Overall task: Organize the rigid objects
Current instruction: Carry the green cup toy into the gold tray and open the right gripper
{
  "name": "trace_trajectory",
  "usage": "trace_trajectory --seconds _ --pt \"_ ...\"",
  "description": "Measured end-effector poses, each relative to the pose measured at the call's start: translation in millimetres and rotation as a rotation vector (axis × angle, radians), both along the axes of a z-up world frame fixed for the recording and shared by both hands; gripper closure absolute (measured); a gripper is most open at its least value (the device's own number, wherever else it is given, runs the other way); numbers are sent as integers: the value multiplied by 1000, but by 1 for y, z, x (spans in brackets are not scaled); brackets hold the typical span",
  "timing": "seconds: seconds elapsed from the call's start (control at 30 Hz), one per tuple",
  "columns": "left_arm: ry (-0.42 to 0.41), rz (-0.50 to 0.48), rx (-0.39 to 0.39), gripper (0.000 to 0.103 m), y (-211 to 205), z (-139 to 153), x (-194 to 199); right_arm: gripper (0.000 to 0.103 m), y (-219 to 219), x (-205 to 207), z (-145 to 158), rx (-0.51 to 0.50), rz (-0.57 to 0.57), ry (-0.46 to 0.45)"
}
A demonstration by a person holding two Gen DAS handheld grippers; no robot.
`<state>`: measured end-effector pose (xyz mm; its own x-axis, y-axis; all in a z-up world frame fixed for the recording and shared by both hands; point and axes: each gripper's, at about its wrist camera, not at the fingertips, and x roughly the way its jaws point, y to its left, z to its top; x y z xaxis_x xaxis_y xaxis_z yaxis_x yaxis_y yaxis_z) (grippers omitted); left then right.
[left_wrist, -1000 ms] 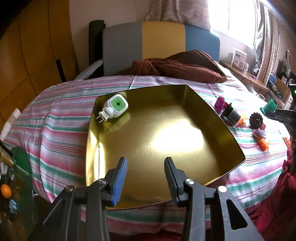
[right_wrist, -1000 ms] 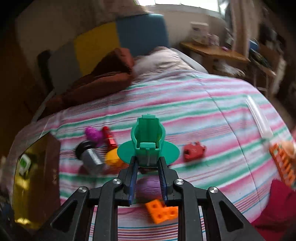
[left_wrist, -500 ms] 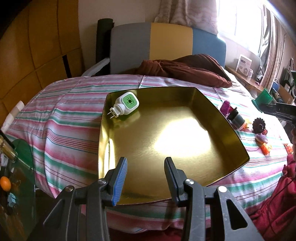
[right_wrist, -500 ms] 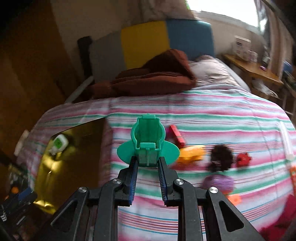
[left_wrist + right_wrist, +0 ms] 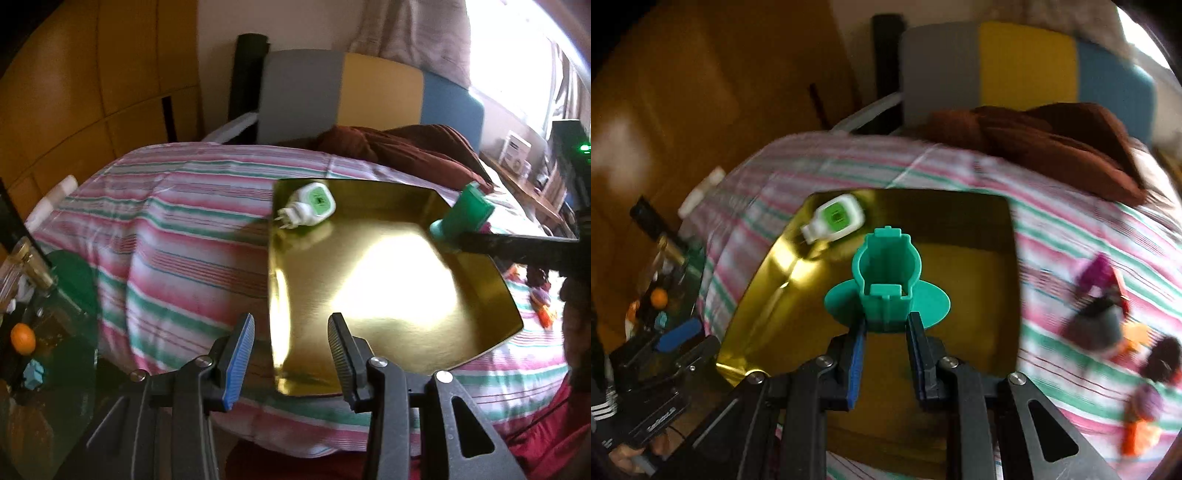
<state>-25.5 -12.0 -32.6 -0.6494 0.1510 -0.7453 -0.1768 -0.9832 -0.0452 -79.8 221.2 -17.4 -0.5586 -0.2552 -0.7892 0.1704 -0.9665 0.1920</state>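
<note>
So the right hand-held gripper [image 5: 885,325] has its blue-padded jaws clamped on the base of a green plastic holder [image 5: 886,280], a cup-shaped piece with a round flange. It hangs over the gold tray [image 5: 960,266], which fills the space straight ahead of and below that gripper. From the left wrist view you can see the same green holder [image 5: 463,218] poking in from the far right, above the tray's far right corner, at the end of the black fingers.

The left hand-held gripper [image 5: 291,347] is holding nothing. Its jaws sit partly apart, a moderate gap, with only the near edge of the gold tray [image 5: 480,332] and the bedspread showing between them. It hovers at the tray's near left corner.

Inside the tray there's a white plug-in gadget with a green face [image 5: 310,205], lying on its side in the far left corner, ahead of the left gripper. Seen from the right gripper, the plug-in gadget [image 5: 834,219] is ahead and to the left, just beyond the held piece.

The tray sits on a bed with a striped pink, green and white bedspread [image 5: 177,229]. Off to the right of the right gripper, a bunch of small toys [image 5: 1108,306] lies on the bedspread beside the tray. They're blurry, but I can make out purple, dark grey and orange bits. A brown blanket [image 5: 1052,136] is bunched up at the far end of the bed.
</note>
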Motion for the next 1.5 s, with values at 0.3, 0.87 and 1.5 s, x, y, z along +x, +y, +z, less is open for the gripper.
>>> trace_trajectory --seconds 0.3,0.87,1.5 --pt "-22 75 18 61 -31 -8 -6 81 -71 -69 -38 21 76 -151" --pt "-52 115 38 61 -46 -18 -14 52 -113 -99 -62 -22 138 -186" --pt "1 43 9 61 -20 4 0 37 -74 -39 -16 15 63 -11"
